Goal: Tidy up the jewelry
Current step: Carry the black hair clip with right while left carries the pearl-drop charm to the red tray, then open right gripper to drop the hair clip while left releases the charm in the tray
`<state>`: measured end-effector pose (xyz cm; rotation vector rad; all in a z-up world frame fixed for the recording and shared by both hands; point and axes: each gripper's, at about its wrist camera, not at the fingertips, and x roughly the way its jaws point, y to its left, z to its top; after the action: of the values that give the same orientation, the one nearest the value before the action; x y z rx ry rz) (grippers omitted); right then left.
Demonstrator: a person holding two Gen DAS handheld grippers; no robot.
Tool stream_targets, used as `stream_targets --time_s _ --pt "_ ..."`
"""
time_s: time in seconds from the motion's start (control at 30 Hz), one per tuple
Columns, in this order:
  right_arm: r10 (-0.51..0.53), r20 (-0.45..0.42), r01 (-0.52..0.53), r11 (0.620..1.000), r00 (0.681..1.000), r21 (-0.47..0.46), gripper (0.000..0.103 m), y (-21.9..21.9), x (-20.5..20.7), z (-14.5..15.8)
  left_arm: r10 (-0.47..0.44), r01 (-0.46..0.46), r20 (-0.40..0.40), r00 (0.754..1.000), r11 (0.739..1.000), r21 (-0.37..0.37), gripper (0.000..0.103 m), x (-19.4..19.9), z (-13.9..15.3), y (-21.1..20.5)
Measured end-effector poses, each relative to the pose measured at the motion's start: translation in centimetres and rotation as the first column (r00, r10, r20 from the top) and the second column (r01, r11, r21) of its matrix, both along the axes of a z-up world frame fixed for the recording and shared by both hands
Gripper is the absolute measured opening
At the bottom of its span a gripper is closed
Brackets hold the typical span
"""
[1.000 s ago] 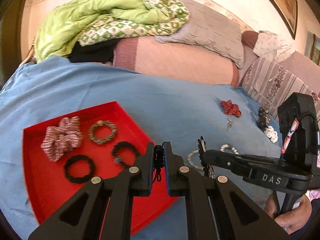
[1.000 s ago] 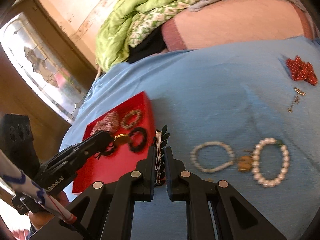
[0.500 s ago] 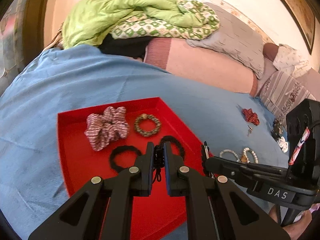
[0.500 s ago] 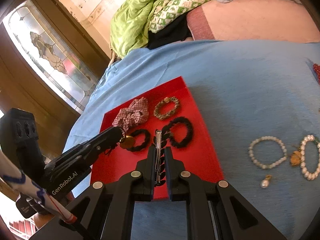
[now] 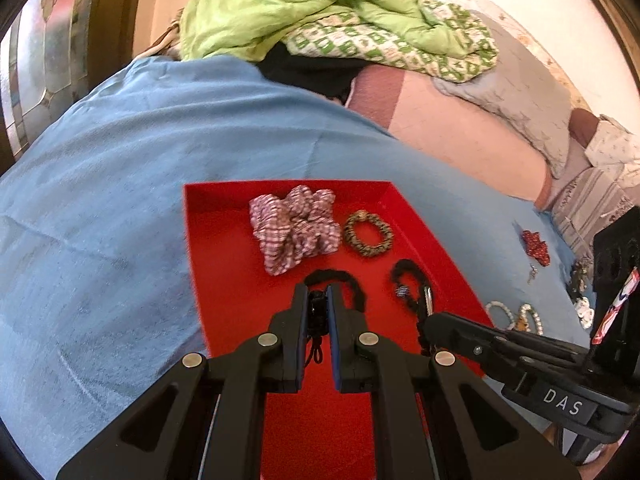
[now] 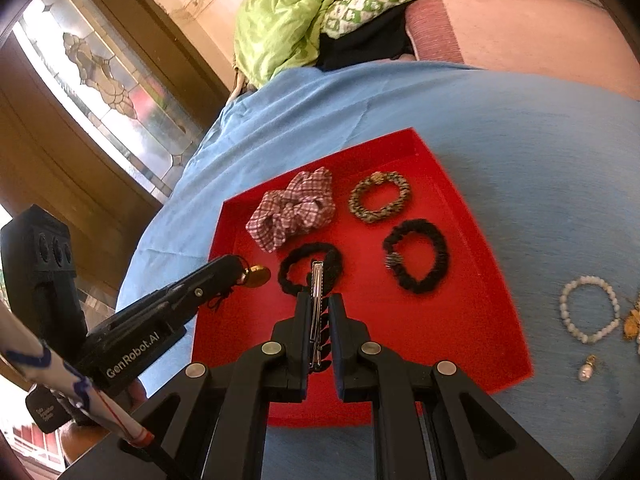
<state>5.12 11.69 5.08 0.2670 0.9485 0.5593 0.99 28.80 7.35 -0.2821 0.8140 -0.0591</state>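
Note:
A red tray (image 5: pixel 224 280) lies on the blue sheet. In it are a plaid scrunchie (image 5: pixel 294 230), a brown patterned hair tie (image 5: pixel 368 234) and two black scrunchies (image 6: pixel 416 256). My left gripper (image 5: pixel 319 300) hangs over the tray's near part, shut on a black cord (image 5: pixel 318 314). A gold pendant (image 6: pixel 256 276) hangs from that cord, seen in the right wrist view. My right gripper (image 6: pixel 320 304) is shut on a metal hair clip (image 6: pixel 317 284) with black leaves, above the nearer black scrunchie (image 6: pixel 310 268).
Pearl bracelets (image 6: pixel 588 312), a drop earring (image 6: pixel 586 370) and a red bow (image 5: pixel 536 246) lie on the blue sheet (image 5: pixel 100 200) to the right of the tray. A green blanket (image 5: pixel 304 4) and pillows are piled at the back. A glazed door (image 6: pixel 108 80) stands on the left.
Both grippers have moved left from the loose jewellery to above the red tray, each still shut on its item. The tray now fills the middle of both views.

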Motion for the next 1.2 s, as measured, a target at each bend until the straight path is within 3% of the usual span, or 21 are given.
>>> stream_targets --time_s 0.33,0.8,0.9,0.93,0.97,1.1,1.17,1.2 --pt "-0.028 -0.025 0.026 0.995 0.999 -0.100 0.010 1.2 2.6 -1.4 0.053 -0.053 -0.061 0.997 0.999 0.012 0.009 0.4 -1.3 1.1" --pt "-0.044 -0.081 0.034 0.992 0.996 -0.122 0.011 1.3 4.3 -3.3 0.070 -0.068 -0.090 0.994 0.997 0.025 0.009 0.8 -1.9 1.1" --pt "-0.038 -0.092 0.027 0.993 0.995 -0.113 0.020 1.1 4.5 -3.4 0.070 -0.069 -0.077 0.995 0.997 0.023 0.011 0.8 -1.6 1.0" --pt "-0.037 -0.087 0.028 0.993 0.995 -0.111 0.030 1.0 4.4 -3.2 0.070 -0.068 -0.071 0.995 0.997 0.023 0.013 0.7 -1.4 0.8" --pt "-0.038 -0.081 0.029 0.993 0.996 -0.110 0.033 0.9 4.3 -3.1 0.070 -0.069 -0.064 0.996 0.997 0.021 0.013 0.7 -1.3 0.8" --pt "-0.032 -0.053 0.028 0.997 0.998 -0.075 0.033 0.1 3.8 -1.8 0.084 -0.084 0.013 0.996 0.996 0.021 0.014 0.3 0.2 0.4" --pt "-0.030 -0.029 0.029 0.998 0.999 -0.054 0.033 -0.6 3.4 -0.7 0.086 -0.088 0.070 0.994 0.996 0.031 0.020 -0.1 1.3 -0.2" --pt "-0.030 -0.009 0.029 0.999 1.000 -0.045 0.033 -1.2 3.1 0.0 0.085 -0.088 0.085 0.993 0.996 0.035 0.028 -0.1 1.6 -0.5"
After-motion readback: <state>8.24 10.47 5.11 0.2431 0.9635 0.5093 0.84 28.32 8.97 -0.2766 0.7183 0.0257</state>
